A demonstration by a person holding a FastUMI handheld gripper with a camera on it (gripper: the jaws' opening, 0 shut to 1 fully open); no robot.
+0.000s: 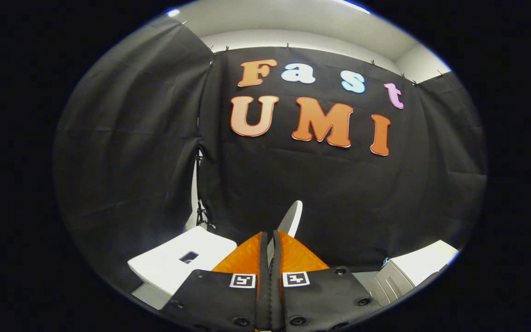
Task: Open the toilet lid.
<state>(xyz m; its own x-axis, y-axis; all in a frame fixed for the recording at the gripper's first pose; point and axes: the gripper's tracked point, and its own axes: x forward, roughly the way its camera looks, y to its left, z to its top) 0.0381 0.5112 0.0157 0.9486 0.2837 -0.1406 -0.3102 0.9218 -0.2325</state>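
The white toilet lid (292,216) is seen edge-on, a thin curved slab rising just beyond my fingertips against the black cloth wall. Its near rim runs down into the narrow gap between my two fingers, where a white sliver shows. My gripper (270,234) is shut on that rim, both fingers pressed close together on it. The rest of the lid and the toilet bowl are hidden behind the fingers and the gripper body.
A white flat-topped block with a small rectangular opening (183,263), probably the cistern, sits low to the left of the fingers. A white and grey boxy object (410,273) lies low to the right. The black cloth wall (321,184) stands close behind.
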